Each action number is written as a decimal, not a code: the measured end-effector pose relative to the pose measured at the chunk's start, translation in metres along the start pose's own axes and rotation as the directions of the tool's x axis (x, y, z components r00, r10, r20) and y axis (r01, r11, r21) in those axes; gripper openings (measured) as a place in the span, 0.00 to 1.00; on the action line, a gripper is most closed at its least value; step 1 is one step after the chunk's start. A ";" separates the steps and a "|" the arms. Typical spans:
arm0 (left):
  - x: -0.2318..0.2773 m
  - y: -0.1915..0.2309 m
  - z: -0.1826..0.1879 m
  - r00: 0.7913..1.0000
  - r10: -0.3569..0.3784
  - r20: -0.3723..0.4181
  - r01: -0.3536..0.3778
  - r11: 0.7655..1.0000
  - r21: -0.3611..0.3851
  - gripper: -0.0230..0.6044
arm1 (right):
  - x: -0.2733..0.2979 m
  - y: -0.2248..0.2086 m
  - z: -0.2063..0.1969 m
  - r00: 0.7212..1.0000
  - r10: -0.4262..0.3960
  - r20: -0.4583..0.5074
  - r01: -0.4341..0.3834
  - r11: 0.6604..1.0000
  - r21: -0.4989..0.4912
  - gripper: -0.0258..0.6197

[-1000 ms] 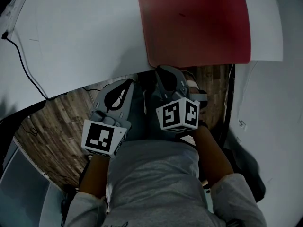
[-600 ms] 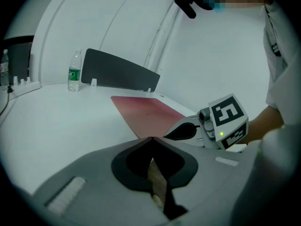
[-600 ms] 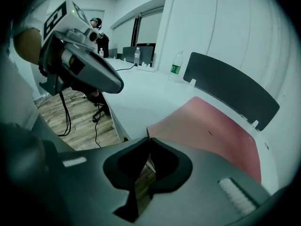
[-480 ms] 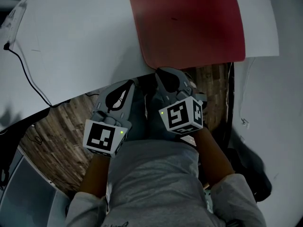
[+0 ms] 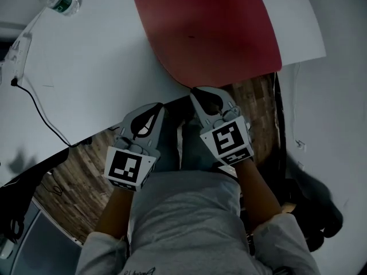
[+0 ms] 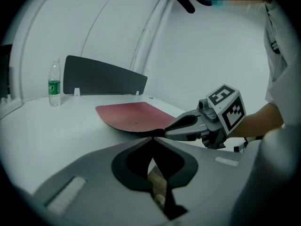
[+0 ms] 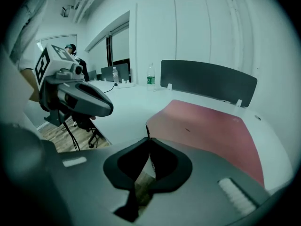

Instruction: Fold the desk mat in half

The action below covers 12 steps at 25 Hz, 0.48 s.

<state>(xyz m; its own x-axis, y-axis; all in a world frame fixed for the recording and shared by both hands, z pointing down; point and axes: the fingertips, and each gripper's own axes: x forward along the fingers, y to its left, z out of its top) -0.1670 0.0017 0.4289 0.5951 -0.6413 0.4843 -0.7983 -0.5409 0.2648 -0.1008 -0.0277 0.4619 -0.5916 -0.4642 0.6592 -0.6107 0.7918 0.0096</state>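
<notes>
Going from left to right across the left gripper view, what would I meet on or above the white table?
water bottle → desk mat → right claw, closed on the mat's near corner. The dark partition panel overlaps the mat, so it is left out.

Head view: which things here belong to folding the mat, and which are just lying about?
For the job: red mat; right gripper, shut on its near edge; left gripper, shut, empty.
Lying about: water bottle; black cable; dark divider panel.
</notes>
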 end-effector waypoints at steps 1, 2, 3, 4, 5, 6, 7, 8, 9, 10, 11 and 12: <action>0.003 -0.003 0.005 1.000 -0.006 0.004 0.006 1.000 0.010 0.07 | -0.005 -0.005 0.003 1.000 -0.009 0.010 0.009 1.000 0.002 0.07; 0.007 -0.006 0.010 1.000 -0.012 0.008 0.012 1.000 0.020 0.07 | -0.009 -0.010 0.005 1.000 -0.016 0.021 0.016 1.000 0.007 0.07; 0.011 -0.009 0.014 1.000 -0.016 0.010 0.015 1.000 0.027 0.07 | -0.013 -0.014 0.007 0.999 -0.021 0.033 0.021 1.000 0.016 0.07; 0.015 -0.012 0.018 1.000 -0.016 0.011 0.015 0.999 0.032 0.07 | -0.018 -0.019 0.008 0.999 -0.025 0.045 0.024 0.999 0.028 0.07; 0.019 -0.015 0.023 1.000 -0.013 0.012 0.013 0.999 0.036 0.07 | -0.022 -0.024 0.009 0.998 -0.027 0.058 0.025 0.999 0.041 0.07; 0.023 -0.019 0.027 1.000 -0.009 0.013 0.008 0.999 0.038 0.07 | -0.026 -0.029 0.009 0.997 -0.027 0.070 0.024 0.998 0.054 0.07; 0.027 -0.022 0.031 1.000 -0.003 0.013 0.003 0.999 0.040 0.07 | -0.030 -0.035 0.008 0.996 -0.027 0.082 0.021 0.998 0.065 0.07; 0.032 -0.025 0.035 1.000 0.003 0.013 -0.004 0.999 0.040 0.07 | -0.035 -0.040 0.008 0.995 -0.026 0.095 0.018 0.997 0.076 0.07; 0.037 -0.028 0.038 1.000 0.010 0.012 -0.010 0.999 0.039 0.07 | -0.038 -0.046 0.009 0.994 -0.023 0.107 0.013 0.996 0.088 0.07; 0.041 -0.032 0.041 1.000 0.016 0.012 -0.016 0.999 0.037 0.07 | -0.042 -0.052 0.009 0.993 -0.018 0.119 0.006 0.995 0.102 0.07; 0.046 -0.036 0.043 1.000 0.022 0.011 -0.023 0.999 0.034 0.07 | -0.047 -0.058 0.009 0.991 -0.012 0.130 -0.003 0.993 0.116 0.07; 0.050 -0.041 0.045 1.000 0.028 0.009 -0.028 0.999 0.031 0.07 | -0.051 -0.064 0.010 0.990 -0.006 0.141 -0.012 0.992 0.128 0.07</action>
<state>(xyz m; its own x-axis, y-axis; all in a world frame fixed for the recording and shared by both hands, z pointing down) -0.1005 -0.0328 0.4051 0.5735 -0.6609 0.4840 -0.8115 -0.5393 0.2252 -0.0368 -0.0588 0.4204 -0.6564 -0.5205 0.5461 -0.6658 0.7400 -0.0949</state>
